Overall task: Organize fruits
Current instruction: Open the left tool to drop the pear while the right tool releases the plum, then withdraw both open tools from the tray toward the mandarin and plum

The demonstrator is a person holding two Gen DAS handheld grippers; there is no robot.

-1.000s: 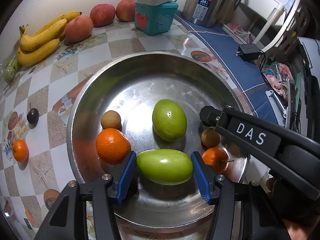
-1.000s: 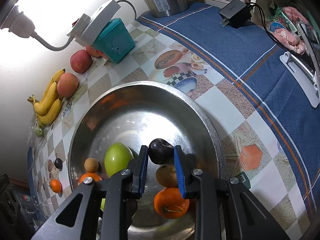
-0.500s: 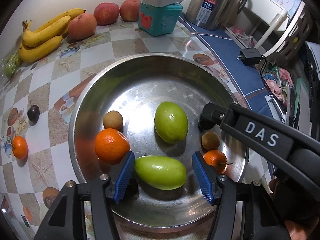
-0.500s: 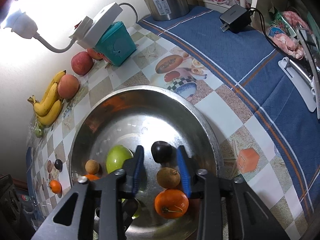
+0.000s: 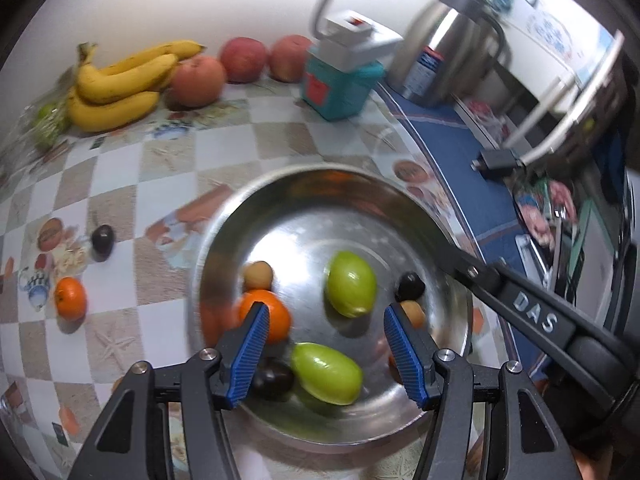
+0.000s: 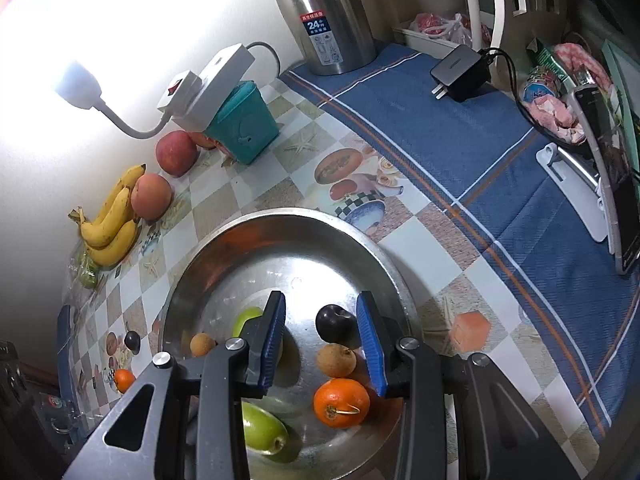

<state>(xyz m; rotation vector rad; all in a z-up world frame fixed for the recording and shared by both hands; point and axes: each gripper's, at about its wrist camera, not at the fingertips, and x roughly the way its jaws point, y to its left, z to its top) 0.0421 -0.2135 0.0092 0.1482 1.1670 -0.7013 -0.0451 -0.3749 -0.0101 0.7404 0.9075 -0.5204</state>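
A steel bowl point(image 5: 280, 196) point(image 6: 224, 248) holds two green fruits point(image 5: 351, 283), oranges point(image 6: 341, 402), small brown fruits point(image 6: 336, 359) and dark plums point(image 6: 335, 322). My left gripper point(image 5: 325, 354) is open and empty above the near green fruit point(image 5: 326, 372). My right gripper point(image 6: 320, 338) is open and empty above the bowl; a plum lies between its fingers. On the table left of the bowl lie a plum point(image 5: 102, 240) and an orange point(image 5: 70, 298).
Bananas point(image 5: 120, 84) and peaches point(image 5: 196, 80) lie by the wall. A teal box point(image 5: 340, 84) with a power strip, a steel kettle point(image 6: 328, 12) and a charger point(image 6: 460, 72) stand on the far and right side.
My right gripper opened and let the dark plum go into the bowl. My left gripper opened off the green fruit and pulled back and up. Both views now sit higher.
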